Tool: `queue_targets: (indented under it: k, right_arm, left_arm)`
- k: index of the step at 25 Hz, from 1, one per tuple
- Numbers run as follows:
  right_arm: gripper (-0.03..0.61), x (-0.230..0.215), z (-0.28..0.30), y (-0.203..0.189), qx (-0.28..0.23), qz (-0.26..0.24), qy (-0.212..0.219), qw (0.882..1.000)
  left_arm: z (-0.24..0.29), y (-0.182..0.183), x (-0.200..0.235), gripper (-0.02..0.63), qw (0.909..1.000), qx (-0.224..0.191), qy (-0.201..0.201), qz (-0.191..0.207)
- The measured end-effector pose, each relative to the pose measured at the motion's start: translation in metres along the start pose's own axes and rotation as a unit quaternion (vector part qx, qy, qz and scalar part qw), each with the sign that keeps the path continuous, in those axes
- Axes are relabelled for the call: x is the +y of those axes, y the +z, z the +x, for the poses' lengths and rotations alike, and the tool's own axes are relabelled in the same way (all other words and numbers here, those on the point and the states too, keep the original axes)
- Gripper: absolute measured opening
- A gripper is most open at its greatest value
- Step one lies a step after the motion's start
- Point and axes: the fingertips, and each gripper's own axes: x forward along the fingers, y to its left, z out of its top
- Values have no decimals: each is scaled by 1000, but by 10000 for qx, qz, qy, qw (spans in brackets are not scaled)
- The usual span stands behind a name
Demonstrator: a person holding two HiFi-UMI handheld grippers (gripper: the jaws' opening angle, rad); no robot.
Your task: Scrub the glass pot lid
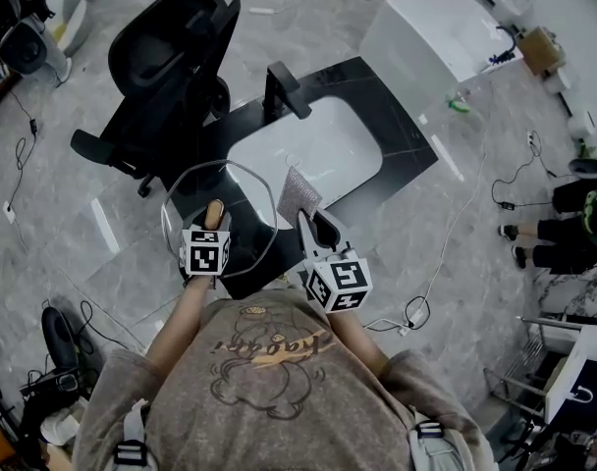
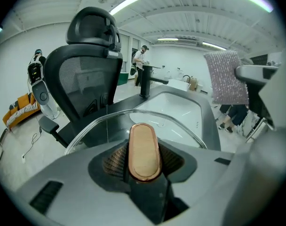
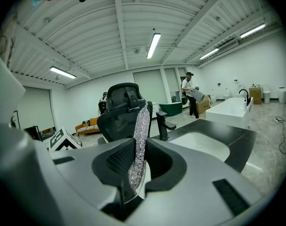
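Observation:
The glass pot lid has a metal rim and an oblong wooden handle. It hangs over the near corner of the black counter. My left gripper is shut on that handle, with a pad pressed on each side, and the lid's glass spreads out beyond the jaws. My right gripper is shut on a silvery scrubbing cloth, which stands upright between its jaws. The cloth is just right of the lid's rim and apart from it. In the left gripper view the cloth hangs at the upper right.
A white sink basin is set in the counter, with a black faucet behind it. A black office chair stands at the counter's left. A white tub lies farther back, and cables run across the floor on the right.

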Motion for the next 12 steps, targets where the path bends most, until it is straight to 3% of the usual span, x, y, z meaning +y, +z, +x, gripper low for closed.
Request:
queue_targets:
  k: [4, 7, 10, 12]
  right_arm:
    - [78, 4, 3, 3, -34, -8, 48, 10000]
    - [78, 4, 4, 6, -76, -38, 40, 10000]
    - [78, -11, -2, 19, -249, -48, -213, 9995]
    - [77, -29, -10, 30, -355, 2, -428, 9985]
  left_arm:
    - [-29, 22, -6, 179, 9995, -219, -56, 226]
    - [-44, 35, -10, 179, 9989, -381, -237, 157]
    - [-53, 48, -7, 179, 9945, -575, -709, -508]
    - [-62, 59, -2, 179, 9809, -808, -1227, -1279]
